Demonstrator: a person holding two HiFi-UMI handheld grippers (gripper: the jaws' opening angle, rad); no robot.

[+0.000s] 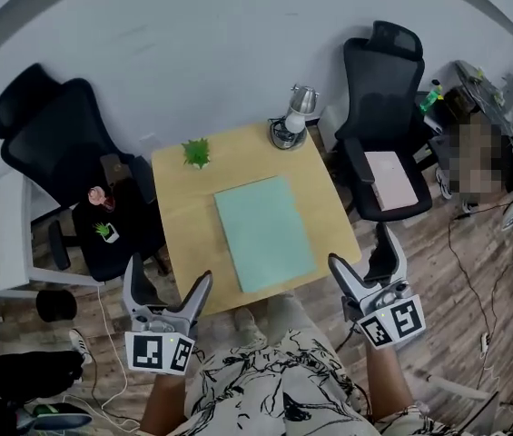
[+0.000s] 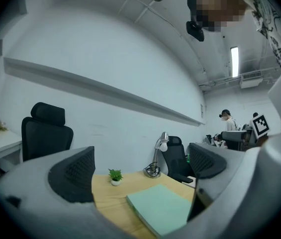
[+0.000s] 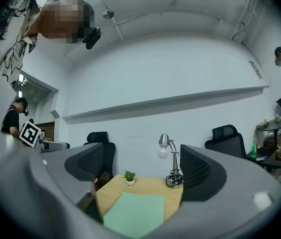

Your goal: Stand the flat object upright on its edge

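Looking down at the setup, the flat object is a mint-green book (image 1: 263, 232) lying flat on the wooden table (image 1: 179, 209), turned a bit so its sides don't line up with the table's. As for containers, there's a little white pot with a green plant (image 1: 196, 153) in it near the far left corner of the table. A second small potted plant (image 1: 104, 232) sits on the dark chair seat (image 1: 115, 243) to the left, next to something pink I can't make out. A desk lamp (image 1: 292, 121) stands at the far right corner, well apart from the book. The office chair (image 1: 379, 89) on the right has a pale pad (image 1: 390, 178) lying on its seat. Edge-wise, the book's near corner comes close to the table's front edge and its right side runs near the right edge. There's a wide strip of bare wood on the left and another at the back, between the book and the plant. The left gripper (image 1: 170, 275) hangs just off the near left corner with its jaws spread wide and nothing between them. The right gripper (image 1: 363, 257) hangs off the near right corner, also spread with nothing in it. Neither one touches the book, and both gripper views look across the table at it from low down.
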